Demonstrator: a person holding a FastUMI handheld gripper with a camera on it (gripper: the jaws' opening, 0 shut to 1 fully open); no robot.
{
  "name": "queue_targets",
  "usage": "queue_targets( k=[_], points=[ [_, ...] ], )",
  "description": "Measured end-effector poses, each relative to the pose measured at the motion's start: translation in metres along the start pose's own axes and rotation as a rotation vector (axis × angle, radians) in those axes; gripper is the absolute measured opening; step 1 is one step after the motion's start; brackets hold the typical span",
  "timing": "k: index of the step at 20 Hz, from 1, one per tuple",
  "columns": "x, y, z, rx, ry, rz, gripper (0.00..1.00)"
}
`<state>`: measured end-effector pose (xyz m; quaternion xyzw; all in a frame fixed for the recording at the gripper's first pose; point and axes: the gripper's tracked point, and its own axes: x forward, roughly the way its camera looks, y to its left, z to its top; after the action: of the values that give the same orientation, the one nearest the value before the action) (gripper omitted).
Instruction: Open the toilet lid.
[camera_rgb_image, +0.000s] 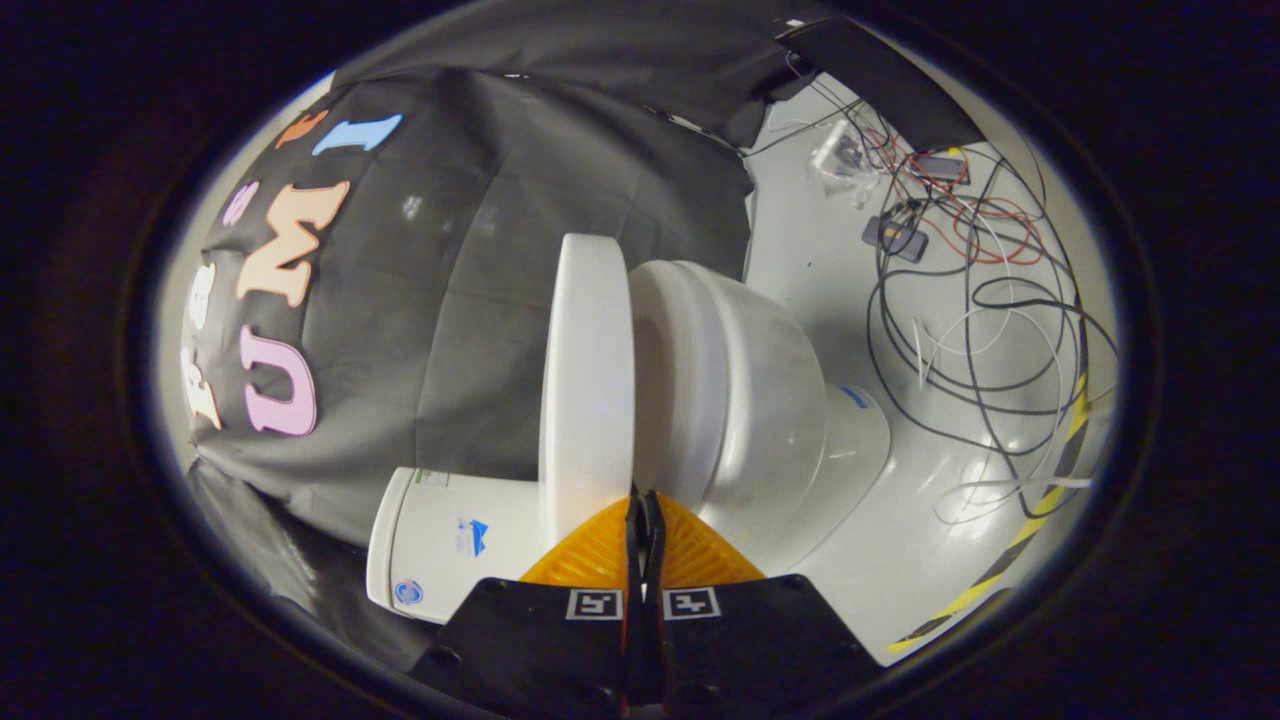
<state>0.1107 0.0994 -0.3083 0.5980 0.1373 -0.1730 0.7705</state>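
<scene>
Gripper view, toilet lid raised edge-on, hand-held gripper closed

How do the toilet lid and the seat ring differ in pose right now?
The toilet lid is swung well away from the bowl; the seat ring lies flat on the bowl's rim. The lid shows as a broad edge-on slab; the seat shows as a thinner band. The gripper, fingers together, has its tips at the gap between lid and seat, gripping neither. Both are glossy white and joined at the tank end.

lid raised off bowl, seemingly against tank
</scene>
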Motion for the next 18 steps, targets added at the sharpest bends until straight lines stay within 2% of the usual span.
queue_targets(
  k=[3,15,18],
  points=[
    [-0.006,0.014,0.002,-0.039,-0.014,-0.02,0.0],
    [-0.034,0.11,0.0,-0.128,-0.068,0.005,0.01],
    [-0.037,0.127,-0.004,-0.178,-0.08,-0.013,0.0]
  ],
)
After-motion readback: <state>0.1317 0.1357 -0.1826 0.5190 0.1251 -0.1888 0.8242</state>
